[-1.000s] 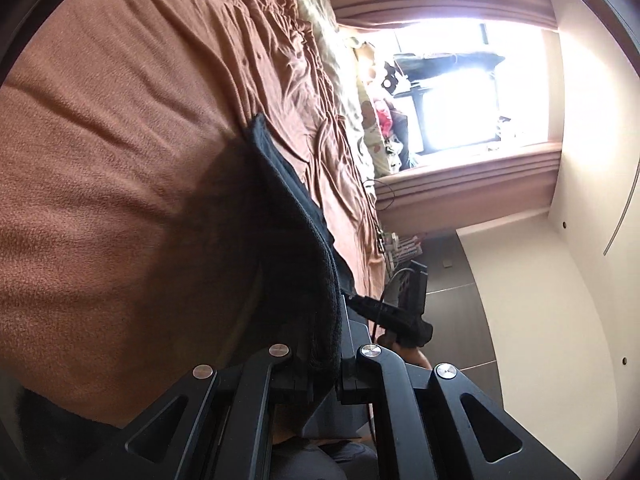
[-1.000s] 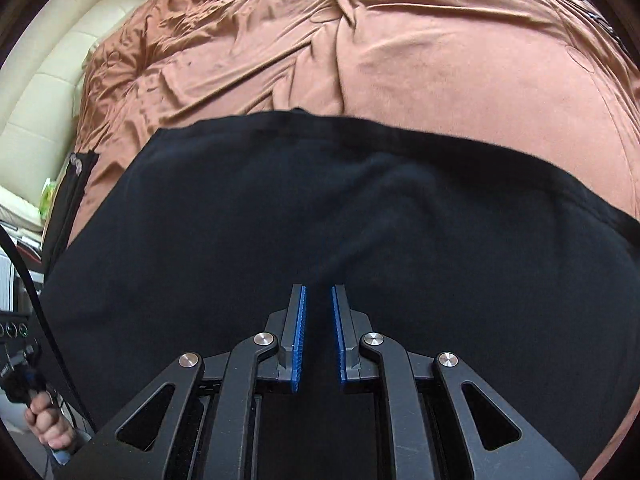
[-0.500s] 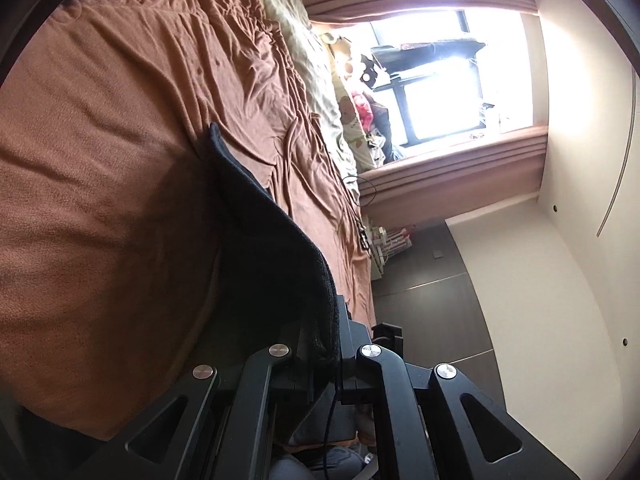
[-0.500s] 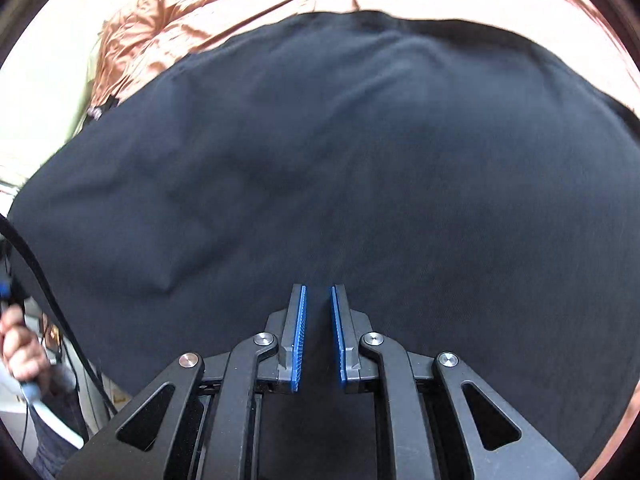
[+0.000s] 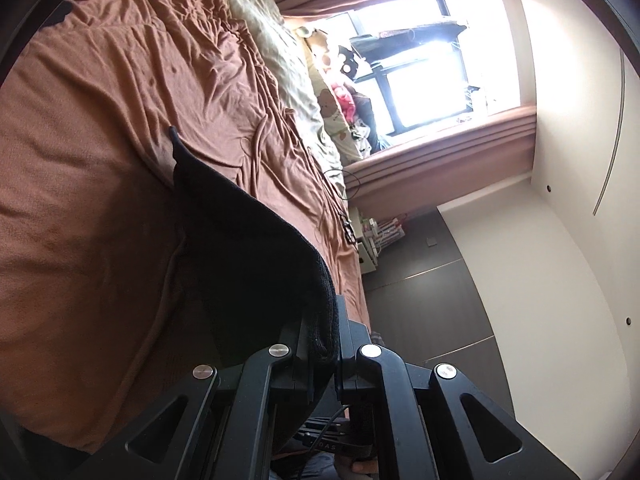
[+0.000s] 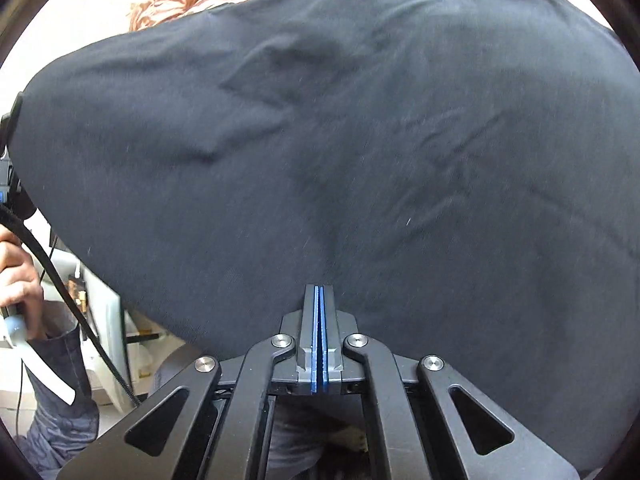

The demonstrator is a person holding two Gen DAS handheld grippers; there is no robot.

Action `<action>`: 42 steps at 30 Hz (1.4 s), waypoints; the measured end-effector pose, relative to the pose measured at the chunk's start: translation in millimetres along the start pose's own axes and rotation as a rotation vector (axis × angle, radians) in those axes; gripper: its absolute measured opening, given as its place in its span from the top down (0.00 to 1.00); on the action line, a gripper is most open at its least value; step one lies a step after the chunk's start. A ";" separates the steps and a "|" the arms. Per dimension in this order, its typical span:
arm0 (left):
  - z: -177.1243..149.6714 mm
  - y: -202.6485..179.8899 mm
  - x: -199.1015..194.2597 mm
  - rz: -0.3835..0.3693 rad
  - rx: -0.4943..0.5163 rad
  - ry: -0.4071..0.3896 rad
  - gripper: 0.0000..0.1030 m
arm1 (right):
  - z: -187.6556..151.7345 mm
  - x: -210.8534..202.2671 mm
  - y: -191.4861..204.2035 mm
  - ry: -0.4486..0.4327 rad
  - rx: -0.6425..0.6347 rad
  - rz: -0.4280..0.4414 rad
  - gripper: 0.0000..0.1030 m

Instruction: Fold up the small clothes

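Note:
A black garment (image 5: 248, 248) hangs lifted above the brown bed sheet (image 5: 100, 160), seen edge-on in the left wrist view, with one corner still touching the bed. My left gripper (image 5: 324, 320) is shut on the garment's thick folded edge. In the right wrist view the same garment (image 6: 360, 140) is spread wide and fills nearly the whole frame. My right gripper (image 6: 321, 292) is shut at the garment's lower edge, its blue pads (image 6: 316, 320) pressed together, and creases in the cloth run toward its tip.
Beige pillows (image 5: 288, 56) and plush toys (image 5: 340, 92) lie at the head of the bed under a bright window (image 5: 424, 80). A dark wardrobe (image 5: 432, 280) stands beside the bed. A person's hand (image 6: 16, 276) and a cable (image 6: 68, 300) show at the left.
My right gripper has gone from open to shut at the garment's edge. The garment has risen off the bed and now covers the right view. The left gripper stayed shut on the cloth.

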State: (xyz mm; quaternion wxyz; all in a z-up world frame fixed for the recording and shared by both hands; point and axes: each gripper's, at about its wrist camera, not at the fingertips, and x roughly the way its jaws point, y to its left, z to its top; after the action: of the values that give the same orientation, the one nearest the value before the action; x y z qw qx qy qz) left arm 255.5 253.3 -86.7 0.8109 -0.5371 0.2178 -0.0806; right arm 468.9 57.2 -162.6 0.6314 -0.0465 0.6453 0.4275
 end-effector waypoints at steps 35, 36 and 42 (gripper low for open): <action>-39.9 -132.4 168.0 -0.017 0.254 0.280 0.94 | -163.4 -161.4 -13.4 -0.731 -0.182 -0.312 1.00; -44.4 -134.4 175.4 -0.015 0.261 0.297 0.94 | -169.2 -162.0 -15.0 -0.748 -0.188 -0.324 1.00; -73.5 -142.7 225.0 0.003 0.299 0.406 0.94 | -189.7 -144.0 -30.0 -0.789 -0.186 -0.394 1.00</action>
State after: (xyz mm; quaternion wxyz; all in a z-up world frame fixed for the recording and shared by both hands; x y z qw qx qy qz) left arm 438.7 51.3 -41.5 0.8211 -0.3836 0.3628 -0.2170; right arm 368.4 -146.7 -85.3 0.8916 -0.0583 0.2927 0.3405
